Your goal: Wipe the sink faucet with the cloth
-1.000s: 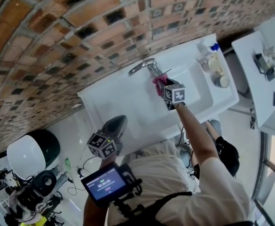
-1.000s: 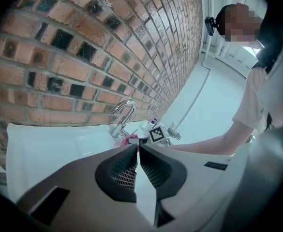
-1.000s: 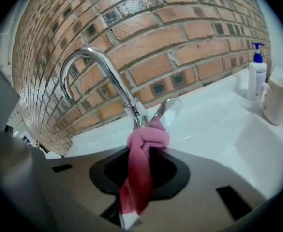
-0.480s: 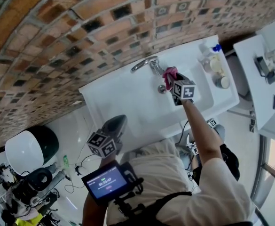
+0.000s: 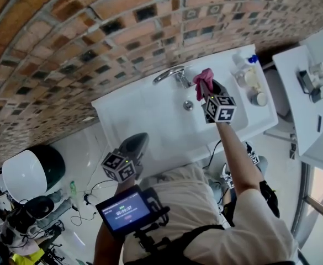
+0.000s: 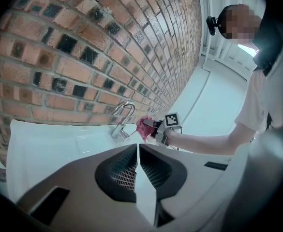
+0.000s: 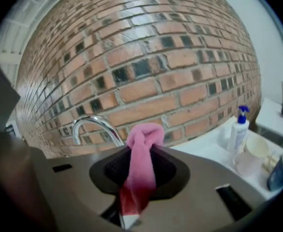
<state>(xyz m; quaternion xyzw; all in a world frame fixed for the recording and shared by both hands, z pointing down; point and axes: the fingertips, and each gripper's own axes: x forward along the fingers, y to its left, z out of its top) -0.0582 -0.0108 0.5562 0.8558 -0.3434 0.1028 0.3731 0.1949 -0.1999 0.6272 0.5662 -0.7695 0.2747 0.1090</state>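
A white sink (image 5: 144,115) is fixed against a wall of red-brown brick (image 5: 95,26), with pale floor below it. The chrome faucet (image 5: 168,74) stands at the back rim of the sink, and its arched spout swings leftward from its base, roughly along the wall. The pink cloth (image 7: 141,163) is pinched between the closed jaws of the right gripper (image 7: 139,178). It lies lengthwise along the jaws as a narrow strip, with a folded bulge past the tips pointing at the brick. In the head view the cloth sits just to the right of the faucet's base, above the drain (image 5: 188,105); whether it touches the metal can't be made out. Further right of the faucet, on the sink's end ledge, are a white pump bottle (image 7: 238,129) with a blue top and a pale cup (image 7: 250,158), and beyond them a white side table (image 5: 294,65). The left gripper (image 6: 137,149) has its jaws together with nothing between them. It is held low, well back from the faucet, and aimed toward it across the sink's front.
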